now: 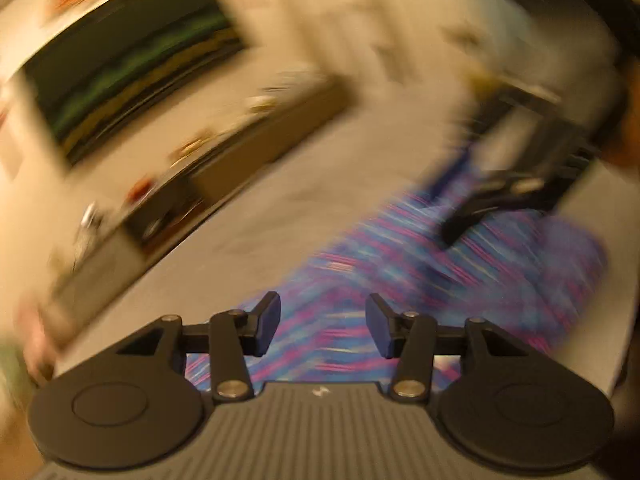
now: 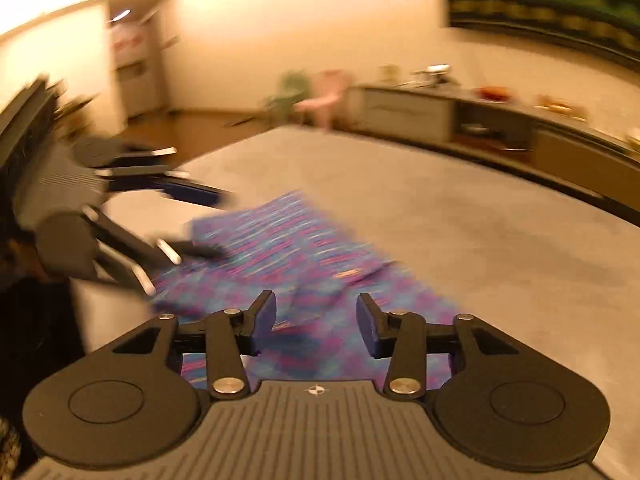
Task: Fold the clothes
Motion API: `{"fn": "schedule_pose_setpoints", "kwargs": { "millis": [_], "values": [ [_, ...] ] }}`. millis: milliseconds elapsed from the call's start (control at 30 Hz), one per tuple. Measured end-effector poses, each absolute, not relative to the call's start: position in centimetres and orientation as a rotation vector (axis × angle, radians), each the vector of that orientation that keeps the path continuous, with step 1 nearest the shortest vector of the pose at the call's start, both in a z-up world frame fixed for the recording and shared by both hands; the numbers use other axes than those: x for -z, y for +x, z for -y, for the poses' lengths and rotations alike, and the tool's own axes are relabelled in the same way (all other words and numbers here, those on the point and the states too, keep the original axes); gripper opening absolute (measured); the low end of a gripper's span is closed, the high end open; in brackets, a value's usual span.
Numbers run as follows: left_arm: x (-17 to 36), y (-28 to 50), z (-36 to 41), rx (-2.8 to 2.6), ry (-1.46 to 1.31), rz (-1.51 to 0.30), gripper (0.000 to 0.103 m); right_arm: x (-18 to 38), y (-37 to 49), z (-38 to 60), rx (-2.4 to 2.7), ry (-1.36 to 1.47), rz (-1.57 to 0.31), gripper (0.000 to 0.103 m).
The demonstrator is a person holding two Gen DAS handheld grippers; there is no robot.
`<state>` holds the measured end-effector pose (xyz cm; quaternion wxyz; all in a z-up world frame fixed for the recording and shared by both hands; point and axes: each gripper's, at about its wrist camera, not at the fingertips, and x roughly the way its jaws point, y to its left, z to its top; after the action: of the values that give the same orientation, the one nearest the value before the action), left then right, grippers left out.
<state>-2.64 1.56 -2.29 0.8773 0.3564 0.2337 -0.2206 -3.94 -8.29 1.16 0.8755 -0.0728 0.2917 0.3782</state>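
Observation:
A blue, purple and pink patterned garment (image 1: 400, 280) lies on a grey table top (image 1: 248, 224). It also shows in the right wrist view (image 2: 288, 248), spread flat with some folds. My left gripper (image 1: 323, 326) is open and empty just above the garment's near part. My right gripper (image 2: 316, 326) is open and empty above the garment too. The right gripper shows in the left wrist view (image 1: 500, 192) at the garment's far right side. The left gripper shows in the right wrist view (image 2: 188, 220) at the garment's left edge. Both views are motion-blurred.
The grey table (image 2: 460, 216) stretches far and right of the garment. A long low sideboard (image 2: 480, 116) with small items stands along the wall. A dark wall hanging (image 2: 552, 4) is above it. Small chairs (image 2: 316, 96) stand on the floor beyond the table.

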Motion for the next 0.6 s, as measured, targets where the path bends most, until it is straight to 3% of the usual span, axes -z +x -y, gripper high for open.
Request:
{"fn": "schedule_pose_setpoints", "kwargs": {
  "millis": [67,133,200,233,433,600],
  "values": [
    [4.8,-2.3,-0.3,0.459,0.865,-0.487,0.045,0.4,-4.4,7.0,-0.803,-0.197,-0.645,0.041],
    [6.9,-1.5,0.4,0.453,0.947,-0.496,0.035,1.7,-4.4,6.3,-0.796,-0.221,-0.669,0.036],
    [7.5,-0.5,0.2,0.491,0.921,-0.532,0.019,2.4,-4.1,5.8,-0.780,-0.232,-0.675,0.029],
    [7.6,-0.1,0.0,0.506,0.900,-0.551,0.003,2.5,-3.8,5.2,-0.772,-0.229,-0.676,0.026],
    [7.0,0.6,-2.4,0.531,0.704,-0.613,0.002,2.6,-3.9,3.6,-0.720,-0.171,-0.683,0.022],
    [5.4,2.8,-7.3,0.511,0.192,-0.737,0.002,3.7,-2.1,3.0,-0.632,-0.144,-0.791,0.014]
  ]
}}
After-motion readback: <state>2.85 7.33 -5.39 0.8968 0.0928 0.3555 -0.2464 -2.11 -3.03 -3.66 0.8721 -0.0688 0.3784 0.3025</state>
